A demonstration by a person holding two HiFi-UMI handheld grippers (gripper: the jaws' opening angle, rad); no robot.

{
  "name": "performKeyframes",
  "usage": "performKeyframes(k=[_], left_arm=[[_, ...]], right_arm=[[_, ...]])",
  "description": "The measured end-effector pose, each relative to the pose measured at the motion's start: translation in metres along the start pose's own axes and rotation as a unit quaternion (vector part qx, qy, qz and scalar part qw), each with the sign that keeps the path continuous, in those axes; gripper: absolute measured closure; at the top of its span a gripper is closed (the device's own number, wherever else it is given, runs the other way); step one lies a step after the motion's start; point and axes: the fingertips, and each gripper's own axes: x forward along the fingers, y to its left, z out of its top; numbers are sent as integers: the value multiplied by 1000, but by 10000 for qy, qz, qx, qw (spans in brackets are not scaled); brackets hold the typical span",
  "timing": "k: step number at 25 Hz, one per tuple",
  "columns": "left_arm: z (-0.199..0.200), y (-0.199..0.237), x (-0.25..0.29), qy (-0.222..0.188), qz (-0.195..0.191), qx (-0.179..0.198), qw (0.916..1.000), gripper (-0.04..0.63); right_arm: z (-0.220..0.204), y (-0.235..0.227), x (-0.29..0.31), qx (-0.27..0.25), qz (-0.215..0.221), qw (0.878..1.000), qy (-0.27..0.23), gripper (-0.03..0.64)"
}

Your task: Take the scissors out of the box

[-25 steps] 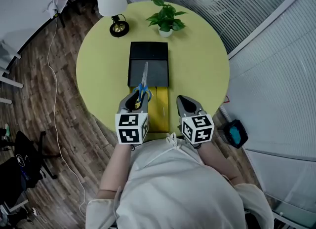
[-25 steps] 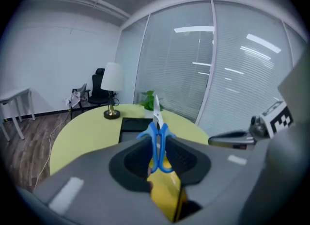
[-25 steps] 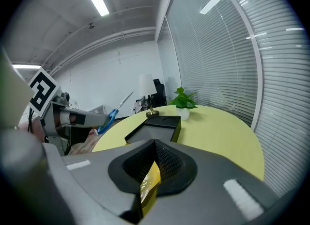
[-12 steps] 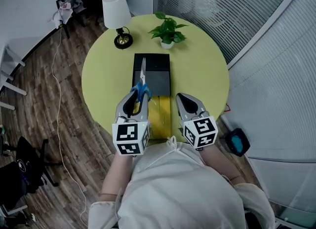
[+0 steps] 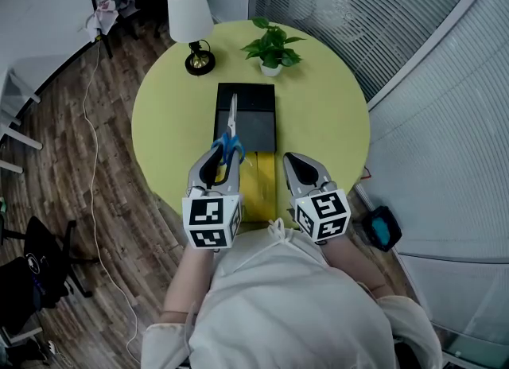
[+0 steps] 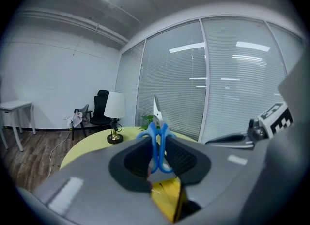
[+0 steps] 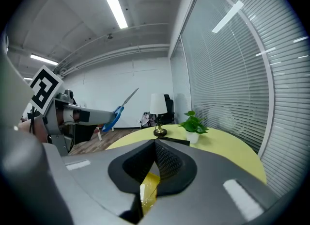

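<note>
1. My left gripper [image 5: 216, 157] is clamped on the scissors [image 5: 231, 125]. Their blue handle loops sit between its pads, and the bare steel blades are closed and point away from me.
2. In the head view, the blades overlap the open black box [image 5: 258, 117]. A yellow panel [image 5: 261, 180] lies at the box's near edge on the round yellow-green table [image 5: 326, 113].
3. My right gripper [image 5: 298, 161] is pressed together with nothing in it, just beside the left one.
4. Only the left gripper view shows both loops squeezed side by side between the pads.
5. Only the right gripper view shows the scissors side-on, tip tilted upward, held in the air above the table and clear of the box.
</note>
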Motion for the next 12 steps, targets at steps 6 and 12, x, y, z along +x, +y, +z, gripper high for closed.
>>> performKeyframes(k=[6, 12], left_arm=[[-6, 3, 5, 25, 57, 97, 9999, 500], [-7, 4, 5, 31, 52, 145, 9999, 500]], right_arm=[[-3, 1, 5, -22, -30, 10000, 44, 618], [-2, 6, 8, -18, -1, 10000, 69, 617]])
